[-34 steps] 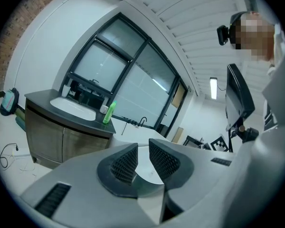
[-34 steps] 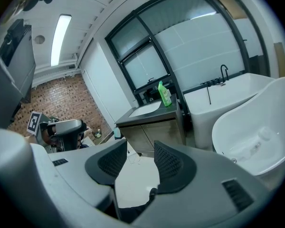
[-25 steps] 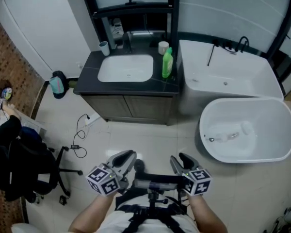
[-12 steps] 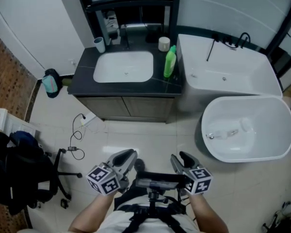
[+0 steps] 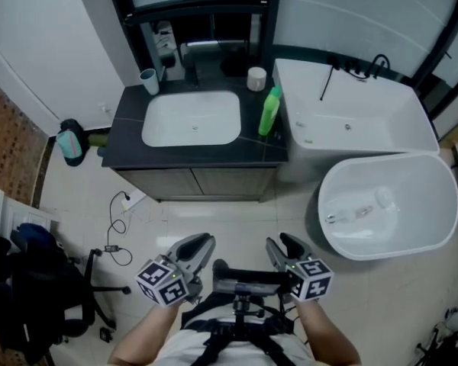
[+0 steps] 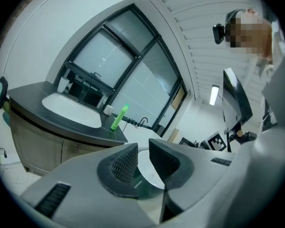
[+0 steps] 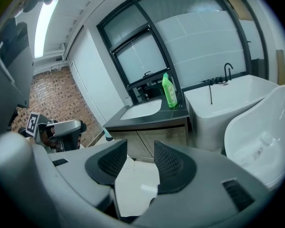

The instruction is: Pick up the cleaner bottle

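Note:
The green cleaner bottle (image 5: 269,111) stands upright at the right end of the dark vanity counter (image 5: 130,145), beside the white sink (image 5: 191,118). It also shows far off in the left gripper view as the bottle (image 6: 118,118) and in the right gripper view as the bottle (image 7: 170,91). My left gripper (image 5: 202,244) and right gripper (image 5: 281,244) are held low in front of the person, well short of the vanity. The left gripper (image 6: 142,148) has a narrow gap with nothing in it. The right gripper (image 7: 140,148) is also open and empty.
A cup (image 5: 149,80) and a white jar (image 5: 256,77) sit at the back of the counter. A rectangular bathtub (image 5: 351,120) and a round white tub (image 5: 385,204) lie to the right. A black office chair (image 5: 42,288) and a cable (image 5: 118,219) are on the floor at left.
The vanity, bottle and tubs have come closer and lower in the head view as the person walks toward them. Both grippers keep their pose and gaps.

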Demonstrator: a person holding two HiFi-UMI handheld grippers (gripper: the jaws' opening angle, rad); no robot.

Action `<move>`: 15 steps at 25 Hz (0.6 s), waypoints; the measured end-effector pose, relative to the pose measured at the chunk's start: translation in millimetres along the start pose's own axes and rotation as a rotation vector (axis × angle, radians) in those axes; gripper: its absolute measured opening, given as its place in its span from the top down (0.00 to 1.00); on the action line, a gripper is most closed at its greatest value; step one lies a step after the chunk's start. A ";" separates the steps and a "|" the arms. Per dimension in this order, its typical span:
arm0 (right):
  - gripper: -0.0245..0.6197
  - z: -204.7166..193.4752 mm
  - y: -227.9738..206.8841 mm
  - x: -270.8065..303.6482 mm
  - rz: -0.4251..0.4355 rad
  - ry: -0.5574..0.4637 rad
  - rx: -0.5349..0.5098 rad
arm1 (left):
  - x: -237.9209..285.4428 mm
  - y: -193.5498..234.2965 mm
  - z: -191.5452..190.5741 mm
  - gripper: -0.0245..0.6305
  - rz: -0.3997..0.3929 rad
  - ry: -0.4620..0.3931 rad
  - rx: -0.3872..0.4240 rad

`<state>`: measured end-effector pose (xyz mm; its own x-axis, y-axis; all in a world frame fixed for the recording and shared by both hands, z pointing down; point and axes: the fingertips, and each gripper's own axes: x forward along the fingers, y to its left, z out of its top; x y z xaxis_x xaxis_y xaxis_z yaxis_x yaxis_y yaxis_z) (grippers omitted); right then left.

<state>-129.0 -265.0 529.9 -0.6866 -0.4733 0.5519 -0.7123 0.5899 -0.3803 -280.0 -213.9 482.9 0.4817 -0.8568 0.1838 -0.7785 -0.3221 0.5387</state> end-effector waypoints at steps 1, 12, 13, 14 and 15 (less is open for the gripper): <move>0.68 2.8 0.5 1.8 -0.006 -0.002 0.002 | 1.1 1.9 4.2 0.86 -0.006 0.000 0.001; 0.68 38.8 7.4 22.8 -0.060 -0.058 0.015 | 11.1 21.9 45.7 0.86 -0.092 -0.016 0.041; 0.68 38.4 8.0 22.9 -0.062 -0.058 0.018 | 10.9 22.2 46.1 0.86 -0.100 -0.014 0.039; 0.68 37.7 8.5 22.9 -0.064 -0.058 0.019 | 10.6 22.2 46.7 0.86 -0.106 -0.013 0.036; 0.68 37.0 8.8 22.7 -0.065 -0.057 0.021 | 10.4 22.0 47.6 0.87 -0.110 -0.013 0.035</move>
<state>-156.3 -294.8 511.6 -0.6453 -0.5471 0.5331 -0.7583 0.5432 -0.3605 -311.3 -249.1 457.6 0.5598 -0.8207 0.1142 -0.7348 -0.4280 0.5262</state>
